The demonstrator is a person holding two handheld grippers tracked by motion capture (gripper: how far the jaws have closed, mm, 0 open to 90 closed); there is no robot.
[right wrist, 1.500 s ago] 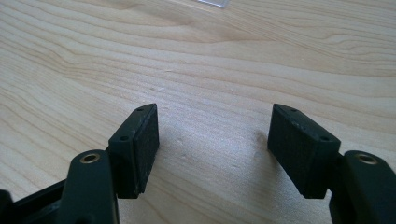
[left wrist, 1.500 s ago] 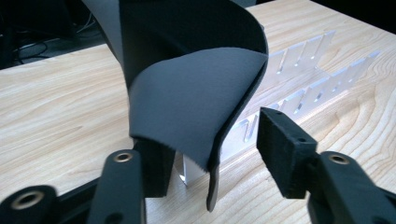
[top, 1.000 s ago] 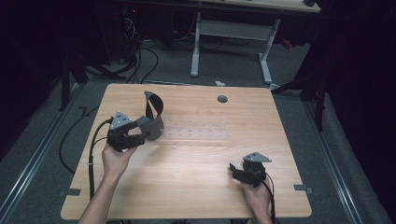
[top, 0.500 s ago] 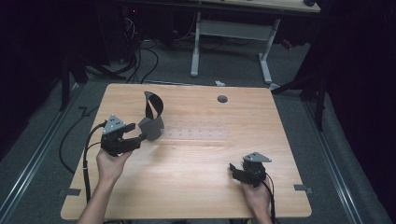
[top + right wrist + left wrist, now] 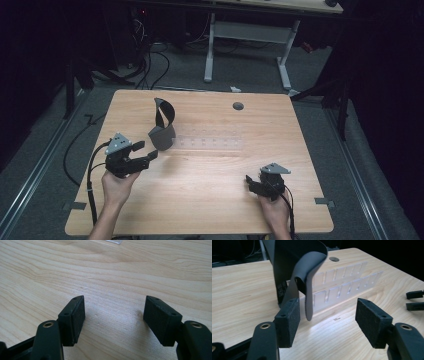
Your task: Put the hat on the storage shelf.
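A dark grey flexible band stands upright on the wooden table, its top curled over. In the left gripper view the band rises just beyond the jaws, and its hanging flap comes down close behind the left pad. My left gripper is open and holds nothing, a short way to the band's front left. A clear slotted plastic strip lies flat to the right of the band. My right gripper rests open near the front right, over bare wood.
A round cable hole sits near the table's far edge. The right gripper's jaw tips show at the right edge of the left gripper view. Cables trail off the table's left side. A white desk frame stands beyond the table.
My left gripper has drawn back from the grey band, toward the person and slightly left. The band stays standing. The right gripper has not moved.
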